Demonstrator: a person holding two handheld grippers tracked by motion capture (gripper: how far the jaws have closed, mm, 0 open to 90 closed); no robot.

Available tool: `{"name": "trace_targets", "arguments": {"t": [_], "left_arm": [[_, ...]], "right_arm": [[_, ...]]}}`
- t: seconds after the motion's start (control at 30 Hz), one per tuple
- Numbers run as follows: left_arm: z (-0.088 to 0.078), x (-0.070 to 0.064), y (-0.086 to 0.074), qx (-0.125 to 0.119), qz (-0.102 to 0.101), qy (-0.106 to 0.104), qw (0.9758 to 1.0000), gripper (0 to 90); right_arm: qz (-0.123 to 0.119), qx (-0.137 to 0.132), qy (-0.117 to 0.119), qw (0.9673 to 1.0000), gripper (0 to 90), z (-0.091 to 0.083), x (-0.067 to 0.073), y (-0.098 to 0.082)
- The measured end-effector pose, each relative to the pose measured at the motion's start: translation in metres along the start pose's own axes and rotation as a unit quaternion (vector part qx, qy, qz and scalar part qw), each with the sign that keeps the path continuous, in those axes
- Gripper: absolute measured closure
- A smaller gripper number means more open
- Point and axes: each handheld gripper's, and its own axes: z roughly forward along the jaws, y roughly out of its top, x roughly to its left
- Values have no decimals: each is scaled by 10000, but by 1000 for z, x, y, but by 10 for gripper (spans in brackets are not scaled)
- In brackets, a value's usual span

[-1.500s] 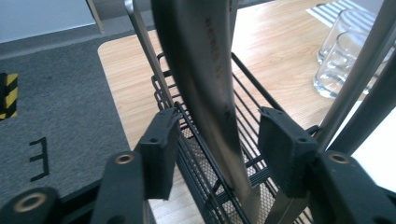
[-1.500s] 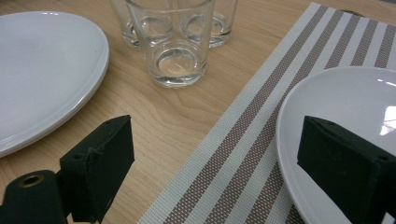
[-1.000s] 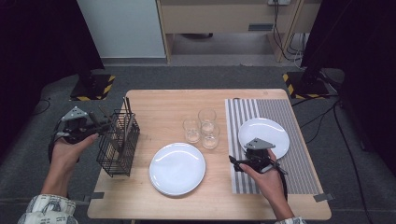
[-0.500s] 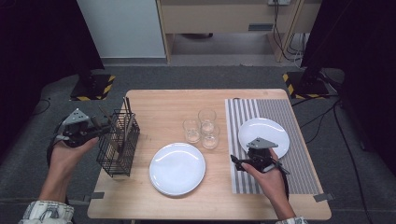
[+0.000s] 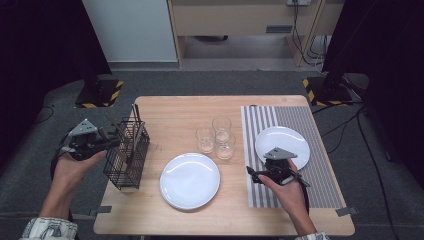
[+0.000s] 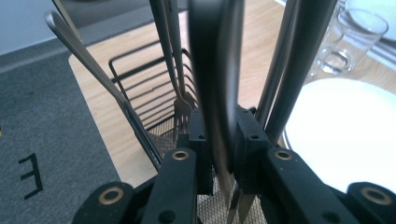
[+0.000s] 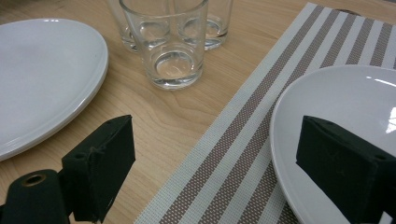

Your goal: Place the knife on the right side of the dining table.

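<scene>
A black wire cutlery basket (image 5: 127, 161) stands at the table's left edge with several forks and knives upright in it. My left gripper (image 5: 113, 142) reaches into its top from the left. In the left gripper view its jaws have just been closing, and the pads (image 6: 200, 140) press on a dark-handled piece of cutlery (image 6: 215, 84) between them. My right gripper (image 5: 254, 175) rests low at the left edge of the striped placemat (image 5: 300, 192). It stands open (image 7: 222, 179) with nothing between its fingers, beside a white plate (image 7: 336, 102).
A second white plate (image 5: 190, 180) lies on the bare wood at the front middle. Three clear glasses (image 5: 217, 139) stand grouped behind it. Grey carpet surrounds the table (image 5: 170, 112), and a cabinet stands beyond it.
My left gripper has edged slightly toward the basket. The right hand and gripper have stayed where they were.
</scene>
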Motion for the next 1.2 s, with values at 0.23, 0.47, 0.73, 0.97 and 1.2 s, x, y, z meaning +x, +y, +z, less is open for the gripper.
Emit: {"name": "trace_targets", "arguments": {"t": [0.23, 0.47, 0.73, 0.97, 1.2], "left_arm": [[-1, 1, -2, 30, -35, -88, 10000, 797], [1, 1, -3, 58, -30, -123, 9999, 798], [2, 0, -6, 86, -45, -172, 9998, 802], [4, 1, -8, 101, -52, -192, 9998, 804], [4, 1, -8, 94, -61, -179, 9998, 805]], "right_arm": [[-16, 33, 31, 10000, 116, 1, 0, 0], [-19, 37, 35, 10000, 116, 0, 1, 0], [-50, 54, 56, 10000, 116, 1, 1, 0], [-42, 67, 63, 9999, 116, 1, 1, -1], [-36, 80, 75, 9999, 115, 1, 1, -1]]}}
